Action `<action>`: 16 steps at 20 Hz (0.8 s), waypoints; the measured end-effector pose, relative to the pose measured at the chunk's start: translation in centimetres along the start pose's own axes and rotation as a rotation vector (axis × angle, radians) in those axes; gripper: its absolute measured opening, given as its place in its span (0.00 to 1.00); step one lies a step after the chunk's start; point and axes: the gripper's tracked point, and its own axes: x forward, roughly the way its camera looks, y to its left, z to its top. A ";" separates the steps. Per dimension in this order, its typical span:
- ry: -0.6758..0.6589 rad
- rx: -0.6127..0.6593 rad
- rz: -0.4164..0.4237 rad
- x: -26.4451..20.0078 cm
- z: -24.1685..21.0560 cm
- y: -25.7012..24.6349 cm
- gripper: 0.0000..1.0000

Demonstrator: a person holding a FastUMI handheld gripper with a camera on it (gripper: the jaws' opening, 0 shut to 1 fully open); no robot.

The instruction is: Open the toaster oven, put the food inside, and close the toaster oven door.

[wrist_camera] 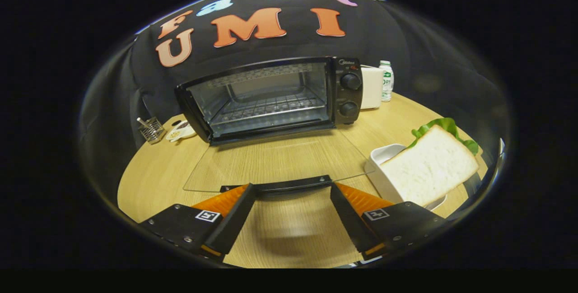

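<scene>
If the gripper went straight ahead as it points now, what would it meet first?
Probably the door handle of the open glass door, right at the open gripper's fingertips; beyond lies the toaster oven cavity. Depth is uncertain.

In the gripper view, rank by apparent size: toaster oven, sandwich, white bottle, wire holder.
1. toaster oven, door down, handle between the open tool fingers
2. sandwich, nearer the camera, so flattered
3. white bottle and wire holder look alike; unranked
</scene>
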 end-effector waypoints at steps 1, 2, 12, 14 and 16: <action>-0.011 0.009 -0.004 -0.6 0.7 -0.5 0.99; -0.023 0.016 -0.008 -1.0 1.5 -1.0 0.99; 0.066 -0.045 0.072 -6.8 7.9 -9.3 0.99; 0.116 -0.063 0.095 -7.0 9.5 -11.7 0.99; 0.183 -0.092 0.122 -6.9 10.7 -14.2 0.98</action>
